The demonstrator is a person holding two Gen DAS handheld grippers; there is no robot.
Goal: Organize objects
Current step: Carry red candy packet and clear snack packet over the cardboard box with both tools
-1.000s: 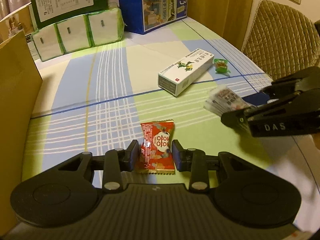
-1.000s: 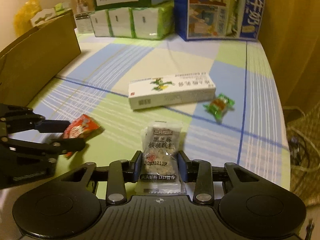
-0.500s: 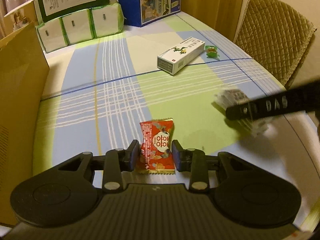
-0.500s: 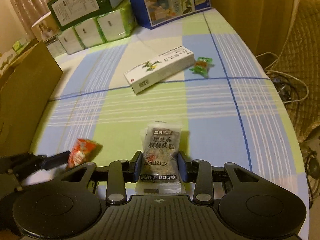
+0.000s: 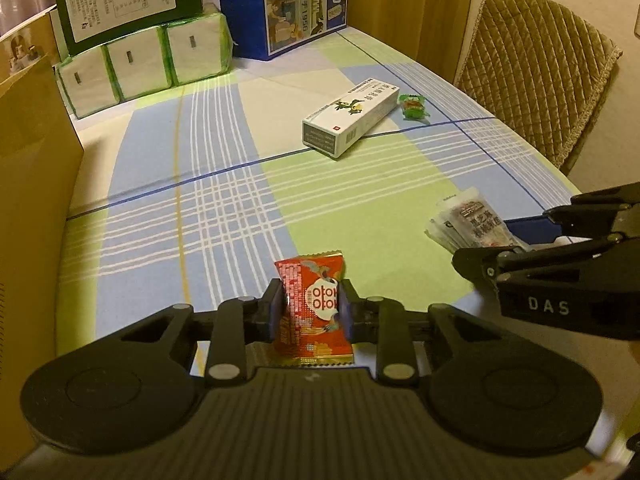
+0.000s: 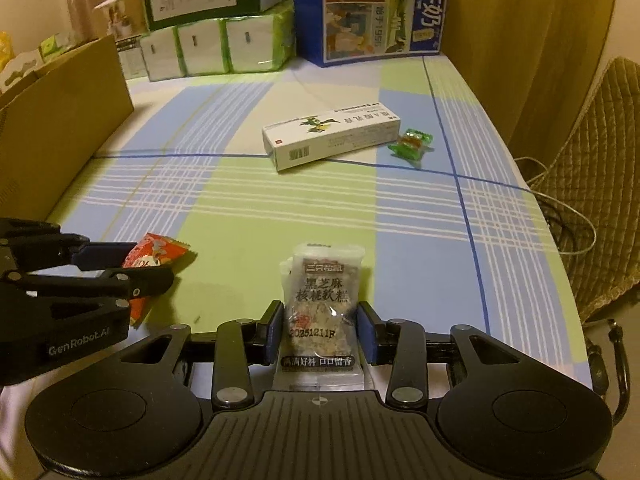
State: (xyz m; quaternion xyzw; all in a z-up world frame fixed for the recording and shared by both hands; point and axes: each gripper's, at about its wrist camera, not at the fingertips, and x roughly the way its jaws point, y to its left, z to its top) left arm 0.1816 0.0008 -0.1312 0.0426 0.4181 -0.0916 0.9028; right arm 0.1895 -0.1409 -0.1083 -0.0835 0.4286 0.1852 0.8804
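Left gripper point(image 5: 310, 308): jaws clamped on red snack packet point(image 5: 312, 304), near left above table point(image 5: 360, 208). Right gripper point(image 6: 320, 332): jaws clamped on clear sesame-walnut cake packet point(image 6: 322, 304), near centre. Farther off, white carton point(image 6: 330, 138), green candy point(image 6: 410, 145).

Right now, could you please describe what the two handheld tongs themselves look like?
Both are matte black plastic. The left tongs have blue-faced pads, silver pivot screws, a ribbed body and two round discs; seen from the right wrist, the side reads "GenRobot.AI". The right tongs are built the same; seen from the left wrist, the side shows "DAS". No sleeves or cables are visible.
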